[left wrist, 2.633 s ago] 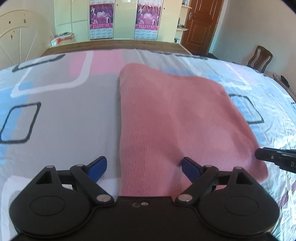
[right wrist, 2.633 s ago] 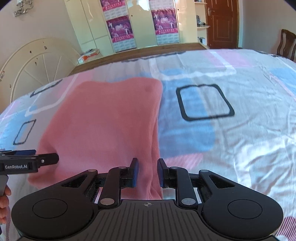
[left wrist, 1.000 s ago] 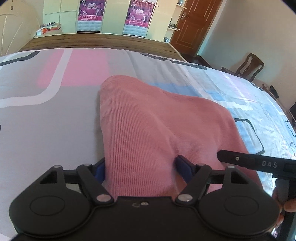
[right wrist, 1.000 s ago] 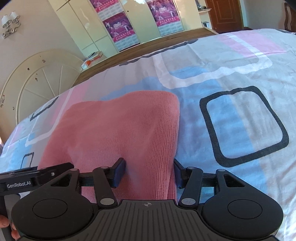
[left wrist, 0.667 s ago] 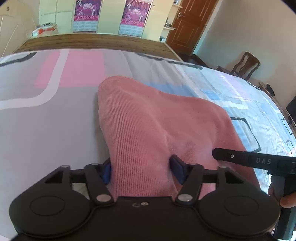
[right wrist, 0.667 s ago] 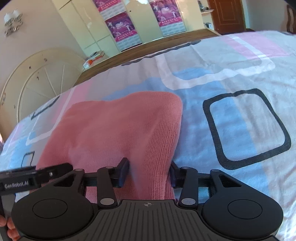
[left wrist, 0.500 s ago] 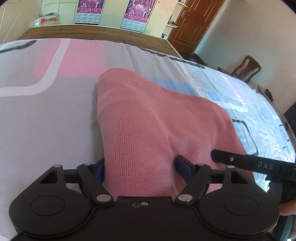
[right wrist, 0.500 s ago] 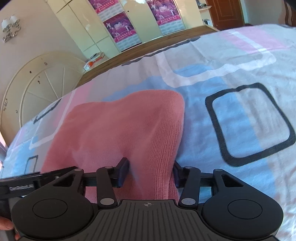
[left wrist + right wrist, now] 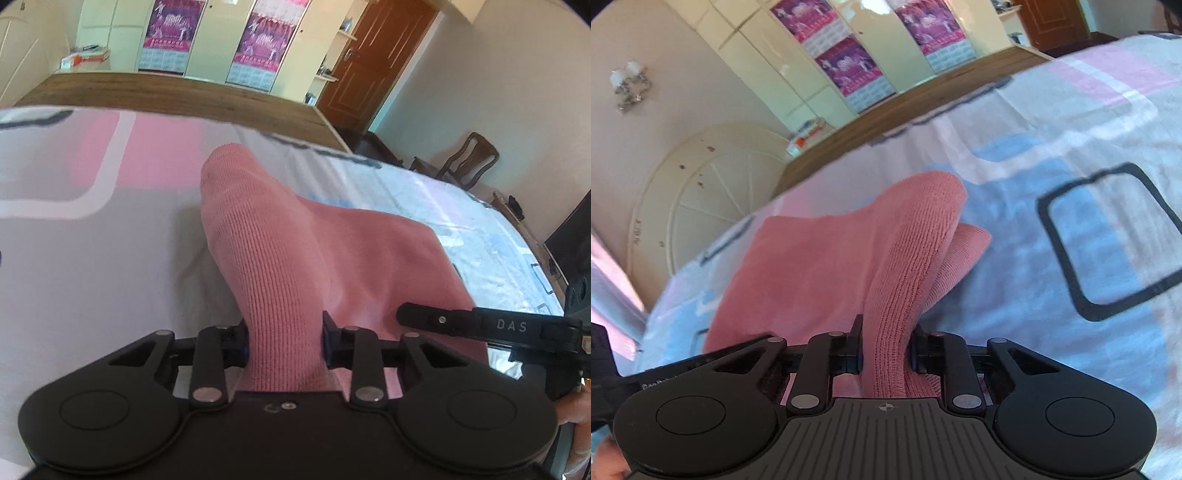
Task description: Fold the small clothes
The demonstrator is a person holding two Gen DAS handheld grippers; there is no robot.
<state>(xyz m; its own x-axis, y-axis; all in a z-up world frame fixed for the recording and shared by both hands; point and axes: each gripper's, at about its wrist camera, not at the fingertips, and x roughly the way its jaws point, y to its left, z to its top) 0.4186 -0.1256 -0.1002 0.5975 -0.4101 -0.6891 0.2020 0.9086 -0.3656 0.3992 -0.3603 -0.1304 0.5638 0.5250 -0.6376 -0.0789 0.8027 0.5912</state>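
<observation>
Both grippers have closed in on the pink knit garment (image 9: pixel 332 251) compared with a second ago, when each pair of fingers stood wide on either side of flat cloth. The left gripper (image 9: pixel 285 341) is closing, its fingers pinching a bunched ridge of the near edge close to the garment's left corner. The right gripper (image 9: pixel 886 349) is likewise closing, and a gathered fold near the right corner fills the gap between its fingers.

The cloth has changed shape: it was lying flat on the bed (image 9: pixel 92 258), and now the near edge rises into two pulled-up ridges. In the right wrist view a lower layer (image 9: pixel 964 247) peeks out beneath the lifted one. The far part of the garment still rests on the bedspread, well in from the wooden footboard (image 9: pixel 166 88).

Judgement: grasp is made at both near corners and the lift has begun. Carrying this edge over toward the far edge would make the fold.
</observation>
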